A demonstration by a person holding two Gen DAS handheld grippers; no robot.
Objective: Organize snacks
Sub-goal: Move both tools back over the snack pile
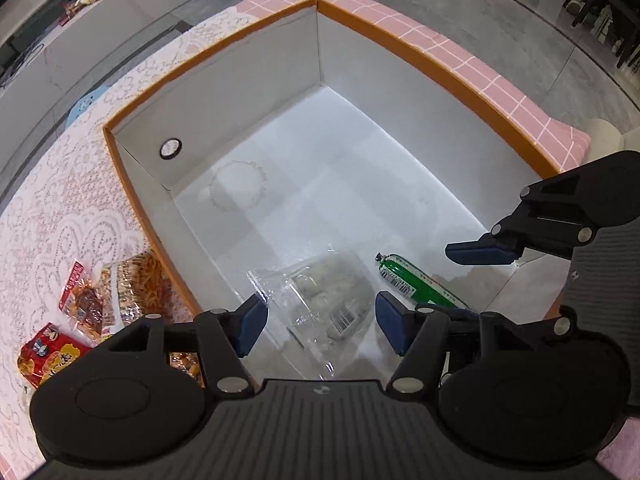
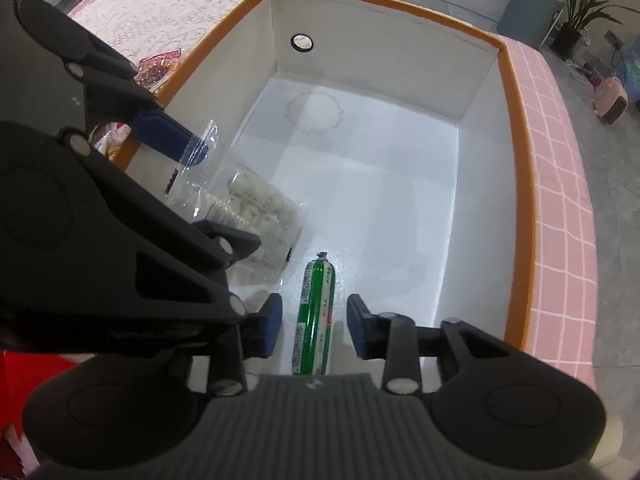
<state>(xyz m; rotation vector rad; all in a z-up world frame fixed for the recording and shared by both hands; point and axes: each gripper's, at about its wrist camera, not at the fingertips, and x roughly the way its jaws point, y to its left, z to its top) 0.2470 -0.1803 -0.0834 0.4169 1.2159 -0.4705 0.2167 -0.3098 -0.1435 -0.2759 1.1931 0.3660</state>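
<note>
A white box with an orange rim fills both views. On its floor lie a clear bag of pale snacks and a green sausage stick, side by side near the front wall. My left gripper hangs open over the clear bag, its blue pads apart from the bag's sides. My right gripper straddles the green stick with a gap on each side, so it is open. In the left wrist view only one of the right gripper's fingertips shows.
Several snack packets lie on the lace tablecloth just outside the box's left wall. A pink checked cloth runs along the box's other side. The far half of the box floor is bare.
</note>
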